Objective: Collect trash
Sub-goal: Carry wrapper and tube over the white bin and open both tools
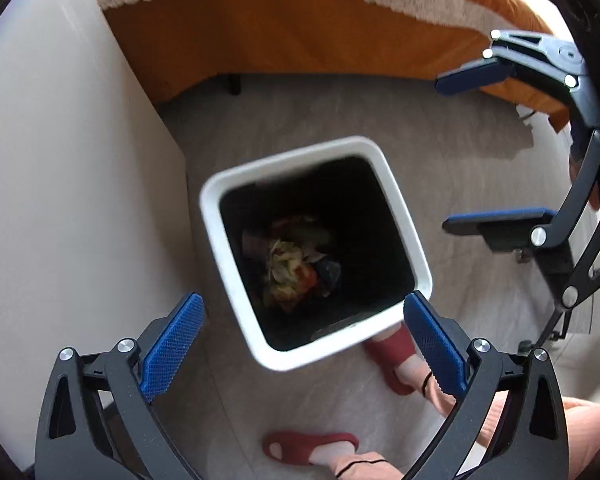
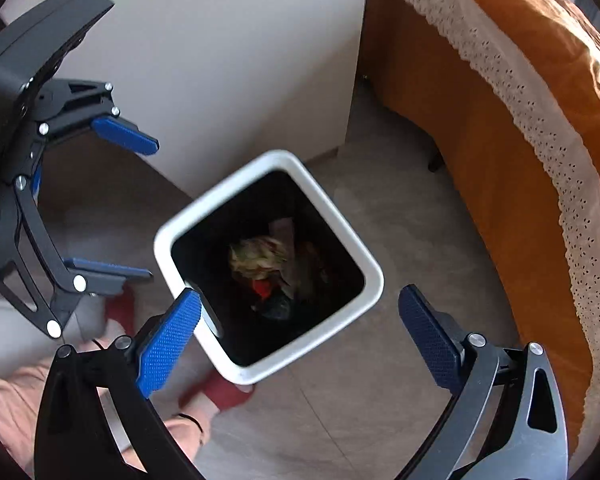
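A white square trash bin [image 1: 404, 216] with a dark inside stands on the floor, seen from above; it also shows in the right wrist view [image 2: 374, 280]. Crumpled trash [image 1: 296, 268] lies at its bottom, yellowish, red and dark pieces, and shows in the right wrist view [image 2: 264, 268]. My left gripper [image 1: 304, 344] is open and empty above the bin's near rim. My right gripper [image 2: 300, 340] is open and empty above the bin too. The right gripper shows at the right of the left view [image 1: 460, 152]; the left gripper shows at the left of the right view [image 2: 140, 208].
A white cabinet side [image 1: 60, 160] stands left of the bin. A bed with an orange cover and lace-edged blanket [image 2: 520, 140] is on the far side. The person's feet in red slippers [image 1: 308, 444] stand by the bin on the grey floor [image 2: 420, 220].
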Demonstrator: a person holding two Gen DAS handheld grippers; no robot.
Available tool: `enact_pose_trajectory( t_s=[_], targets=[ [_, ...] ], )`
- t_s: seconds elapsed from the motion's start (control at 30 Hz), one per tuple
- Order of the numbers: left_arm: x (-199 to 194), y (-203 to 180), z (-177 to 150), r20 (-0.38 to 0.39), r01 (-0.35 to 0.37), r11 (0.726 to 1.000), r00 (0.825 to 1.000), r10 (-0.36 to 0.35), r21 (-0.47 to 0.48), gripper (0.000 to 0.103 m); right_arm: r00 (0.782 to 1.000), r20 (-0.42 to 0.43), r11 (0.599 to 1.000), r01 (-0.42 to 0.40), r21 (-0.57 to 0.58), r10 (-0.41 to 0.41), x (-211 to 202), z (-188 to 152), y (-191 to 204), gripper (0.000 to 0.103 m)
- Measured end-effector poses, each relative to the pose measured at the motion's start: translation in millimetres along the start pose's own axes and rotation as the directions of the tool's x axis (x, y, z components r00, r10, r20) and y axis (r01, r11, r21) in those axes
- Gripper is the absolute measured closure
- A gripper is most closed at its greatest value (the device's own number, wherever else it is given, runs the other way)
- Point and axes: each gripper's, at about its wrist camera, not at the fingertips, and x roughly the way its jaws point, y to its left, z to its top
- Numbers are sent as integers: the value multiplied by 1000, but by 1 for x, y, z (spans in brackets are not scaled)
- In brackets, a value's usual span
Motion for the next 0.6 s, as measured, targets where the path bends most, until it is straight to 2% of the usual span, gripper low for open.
enact_pose_trajectory(
  t_s=[0.17,0.47,0.6],
  targets=[
    [2,-7,-3,-14,3,1000,1000,-3,13,5,1000,-6,1000,6,-19,-6,-3,-7,10,4],
    [-35,-5,-8,17,12,1000,1000,-12,-27,5,1000,26,1000,15,-3,-15,-32,4,20,4],
    [-62,-10,-6,49,9,999,999,-8,-32,5,999,46,1000,24,14,-25,-59,8,25,4]
  ],
)
